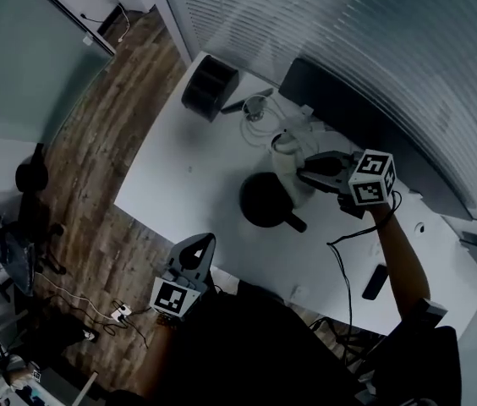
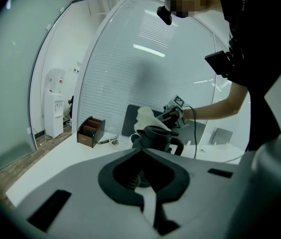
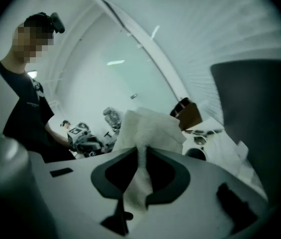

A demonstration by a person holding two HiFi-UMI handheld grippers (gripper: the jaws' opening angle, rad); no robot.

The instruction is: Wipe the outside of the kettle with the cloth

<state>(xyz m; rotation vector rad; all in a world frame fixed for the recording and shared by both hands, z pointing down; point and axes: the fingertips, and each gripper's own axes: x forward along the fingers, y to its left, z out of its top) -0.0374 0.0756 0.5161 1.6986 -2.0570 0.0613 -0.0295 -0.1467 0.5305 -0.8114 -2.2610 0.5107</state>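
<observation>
A black kettle (image 1: 265, 200) stands mid-table on the white table (image 1: 179, 167), its handle pointing toward me. In the left gripper view the kettle (image 2: 155, 136) is straight ahead. My right gripper (image 1: 316, 170) is shut on a white cloth (image 1: 292, 153), which it holds against the kettle's far upper side. In the right gripper view the cloth (image 3: 150, 128) bunches up out of the right gripper (image 3: 136, 189). My left gripper (image 1: 196, 252) hovers at the table's near edge, apart from the kettle. The left gripper (image 2: 148, 200) is shut with nothing in it.
A dark desk organiser (image 1: 209, 87) stands at the table's far left corner, with a coil of cable (image 1: 255, 108) beside it. A dark panel (image 1: 348, 117) lies along the back edge. A small black device (image 1: 375, 282) rests at the right. Wooden floor (image 1: 112, 159) lies left.
</observation>
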